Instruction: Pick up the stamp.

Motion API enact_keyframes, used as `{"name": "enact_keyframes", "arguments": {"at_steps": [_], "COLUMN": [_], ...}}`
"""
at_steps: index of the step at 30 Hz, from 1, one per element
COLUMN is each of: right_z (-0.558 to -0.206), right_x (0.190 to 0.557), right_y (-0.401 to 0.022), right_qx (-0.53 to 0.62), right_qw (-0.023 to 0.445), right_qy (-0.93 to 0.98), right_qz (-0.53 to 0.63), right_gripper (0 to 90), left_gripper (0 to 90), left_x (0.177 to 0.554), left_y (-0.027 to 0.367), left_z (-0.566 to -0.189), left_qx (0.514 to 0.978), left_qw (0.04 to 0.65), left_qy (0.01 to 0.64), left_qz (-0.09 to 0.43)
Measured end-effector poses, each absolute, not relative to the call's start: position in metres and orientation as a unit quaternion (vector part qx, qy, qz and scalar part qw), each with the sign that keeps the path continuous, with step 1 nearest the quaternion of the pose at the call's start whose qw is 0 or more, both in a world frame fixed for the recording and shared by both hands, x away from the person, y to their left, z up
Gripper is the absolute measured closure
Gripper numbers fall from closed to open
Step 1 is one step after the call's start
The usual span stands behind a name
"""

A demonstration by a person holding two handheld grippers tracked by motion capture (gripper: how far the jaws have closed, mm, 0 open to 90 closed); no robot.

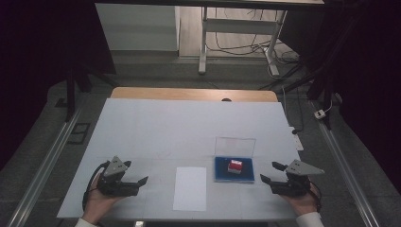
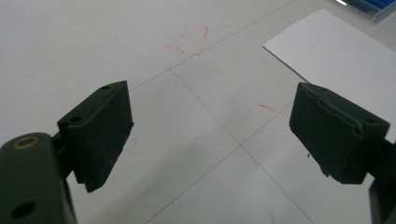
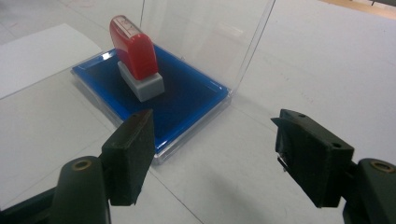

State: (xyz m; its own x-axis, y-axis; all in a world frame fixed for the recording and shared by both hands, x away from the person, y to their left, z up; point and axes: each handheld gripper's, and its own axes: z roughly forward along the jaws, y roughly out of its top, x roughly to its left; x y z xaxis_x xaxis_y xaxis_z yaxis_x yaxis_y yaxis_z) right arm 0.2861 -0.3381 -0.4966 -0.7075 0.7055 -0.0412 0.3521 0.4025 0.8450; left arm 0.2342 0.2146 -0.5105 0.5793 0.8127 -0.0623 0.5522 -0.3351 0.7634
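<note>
Both grippers sit at the near edge of the table (image 1: 142, 113), one on each side of the ink pad (image 1: 234, 170), which serves as the landmark below.

Right gripper (image 1: 273, 173): held just right of the ink pad, jaws spread wide with nothing between them. In the right gripper view its jaws frame the pad's near corner, which suggests the tool is lined up for an approach to the stamp (image 3: 135, 56).

Stamp: a red handle on a grey base, standing upright on the blue surface of the ink pad, toward the middle. It appears to rest face-down on the ink, as one would leave it to load.

Lid (image 3: 205, 37): clear, hinged up at the far side of the ink pad, standing nearly vertical. This keeps the stamp reachable from the near side and from above.

Paper sheet (image 1: 190, 188): white, lying flat just left of the ink pad and slightly nearer the person. Its place beside the pad suits a short carry for stamping.

Left gripper (image 1: 137, 182): well left of the ink pad, beyond the paper sheet, jaws released and empty, pointing toward the sheet. It is probably placed to steady the paper.

Faint red marks (image 2: 191, 39) show on the table left of the sheet.
</note>
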Motion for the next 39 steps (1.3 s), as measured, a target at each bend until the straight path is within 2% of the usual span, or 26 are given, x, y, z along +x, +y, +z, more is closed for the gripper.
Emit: {"name": "enact_keyframes", "arguments": {"at_steps": [14,39], "right_z": [-0.474,-0.465], "right_x": [0.286,0.297], "right_y": [-0.331,-0.297], "right_qx": [0.309,0.277], "right_qw": [0.201,0.183], "right_qy": [0.811,0.828], "right_qz": [0.455,0.451], "right_gripper": [29.5,30.3], "left_gripper": [14.3,15.0], "left_x": [0.236,0.237], "left_y": [0.216,0.213], "left_z": [-0.510,-0.511], "left_qx": [0.803,0.808], "left_qw": [0.385,0.380], "left_qy": [0.426,0.421], "left_qz": [0.160,0.160]}}
